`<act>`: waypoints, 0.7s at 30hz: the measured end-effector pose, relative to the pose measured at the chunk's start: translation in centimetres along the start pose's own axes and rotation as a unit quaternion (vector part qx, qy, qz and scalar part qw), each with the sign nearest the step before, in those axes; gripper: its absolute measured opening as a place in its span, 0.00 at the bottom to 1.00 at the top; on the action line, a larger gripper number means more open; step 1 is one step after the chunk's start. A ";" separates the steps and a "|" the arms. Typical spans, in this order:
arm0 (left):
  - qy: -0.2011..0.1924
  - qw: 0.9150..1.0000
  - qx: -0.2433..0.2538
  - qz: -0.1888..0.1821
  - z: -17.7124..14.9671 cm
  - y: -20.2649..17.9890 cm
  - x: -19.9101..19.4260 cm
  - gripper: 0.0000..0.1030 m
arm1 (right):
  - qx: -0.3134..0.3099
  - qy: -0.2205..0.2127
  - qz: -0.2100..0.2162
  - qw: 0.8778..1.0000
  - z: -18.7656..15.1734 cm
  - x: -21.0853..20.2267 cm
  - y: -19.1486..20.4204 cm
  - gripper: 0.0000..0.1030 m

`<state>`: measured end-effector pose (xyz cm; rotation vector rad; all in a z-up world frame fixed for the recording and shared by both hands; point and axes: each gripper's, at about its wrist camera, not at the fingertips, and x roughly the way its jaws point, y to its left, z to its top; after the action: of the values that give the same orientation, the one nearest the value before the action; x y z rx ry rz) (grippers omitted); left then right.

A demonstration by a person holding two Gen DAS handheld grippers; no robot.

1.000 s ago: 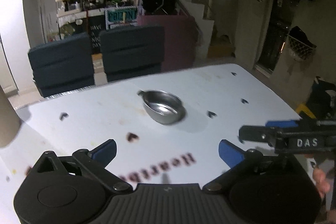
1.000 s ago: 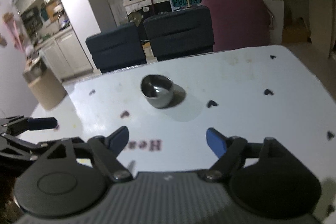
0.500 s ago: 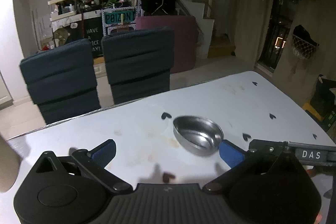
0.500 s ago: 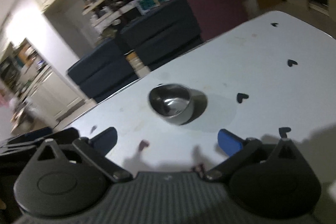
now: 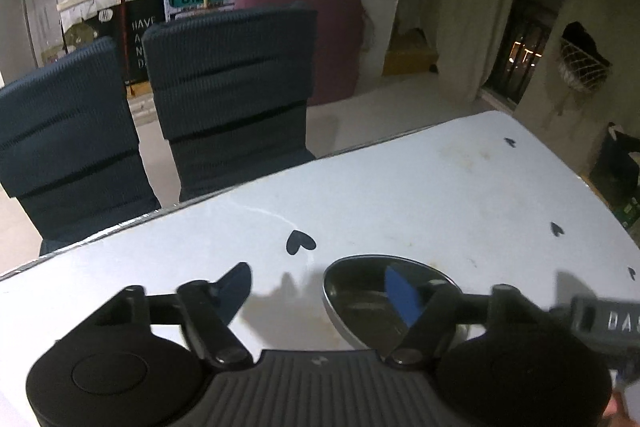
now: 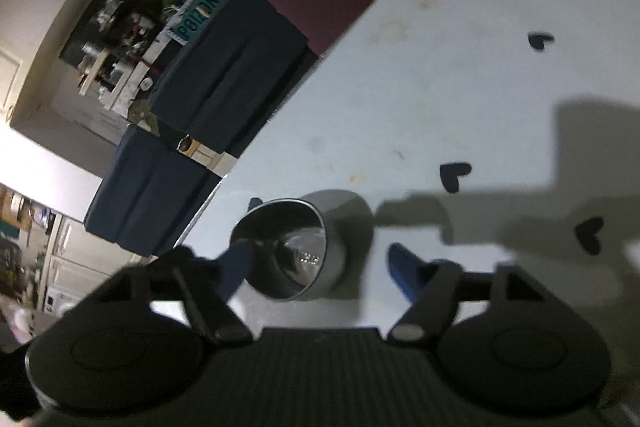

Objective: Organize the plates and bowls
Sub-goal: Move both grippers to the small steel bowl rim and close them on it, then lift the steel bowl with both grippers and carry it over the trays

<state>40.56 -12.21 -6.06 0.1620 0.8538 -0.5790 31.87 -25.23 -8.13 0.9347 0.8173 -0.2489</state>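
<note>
I've got one steel bowl (image 5: 368, 301) on the white table (image 5: 420, 195), sitting near me and not far from the table's far edge, where two dark blue chairs (image 5: 228, 83) stand.

Left gripper (image 5: 320, 291): jaws closing, not clamped on anything yet. Its right blue finger (image 5: 402, 293) is down inside the bowl, w/ the bowl's left rim between the two fingers; the left finger (image 5: 236, 285) is outside over bare table. Can't tell if the inner pad touches the steel.

Right gripper (image 6: 318, 265) (view is rolled hard, table runs diagonally): jaws also closing. The bowl sits between its fingers; left fingertip (image 6: 236, 263) is at the near-left rim, maybe just over it, blurred so I can't say touching. Right finger (image 6: 404, 269) is clear of the bowl wall, w/ a gap of table showing. So nothing gripped on either side.

Black heart marks (image 6: 454, 175) are scattered over the tabletop, one just beyond the bowl in the left view.
</note>
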 end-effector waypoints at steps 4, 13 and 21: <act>0.018 1.000 0.000 0.003 0.0 -0.1 2.0 0.59 | 0.010 0.021 0.007 1.000 -0.1 1.7 -0.5 0.54; 0.031 0.999 -0.034 0.014 -0.7 0.8 3.7 0.23 | -0.017 0.038 0.002 0.999 -1.0 3.4 -0.4 0.26; 0.027 0.998 -0.056 -0.001 -1.5 0.8 2.1 0.05 | -0.066 0.033 0.007 0.997 -0.7 2.4 0.0 0.14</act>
<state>41.06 -11.83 -8.68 0.0756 0.9361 -0.5287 33.12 -24.36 -10.04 0.8275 0.8771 -0.1513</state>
